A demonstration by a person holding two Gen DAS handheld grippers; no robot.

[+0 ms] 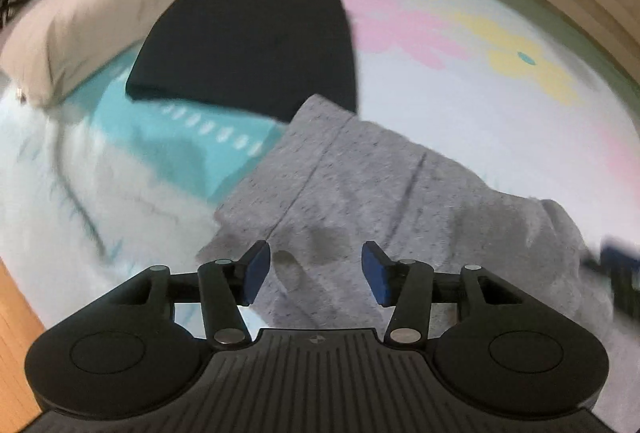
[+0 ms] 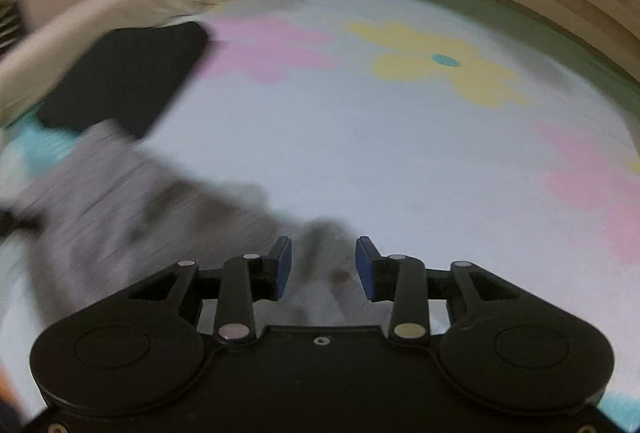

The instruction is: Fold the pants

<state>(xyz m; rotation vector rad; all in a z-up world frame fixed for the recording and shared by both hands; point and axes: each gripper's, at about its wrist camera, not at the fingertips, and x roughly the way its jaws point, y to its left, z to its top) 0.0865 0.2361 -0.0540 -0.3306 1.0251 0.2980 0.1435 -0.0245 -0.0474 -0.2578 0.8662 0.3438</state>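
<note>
The grey pants [image 1: 360, 193] lay rumpled on the flowered bed [image 1: 460, 105] beside a folded dark garment [image 1: 248, 41], and both the left gripper [image 1: 316, 273] and right gripper [image 2: 323, 265] hovered above them with fingers spread, holding nothing, probably between folds.

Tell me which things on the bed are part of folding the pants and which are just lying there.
Part of the job:
grey pants
left gripper, open
right gripper, open

Just lying about:
folded black garment
beige pillow
flowered bedsheet
</note>
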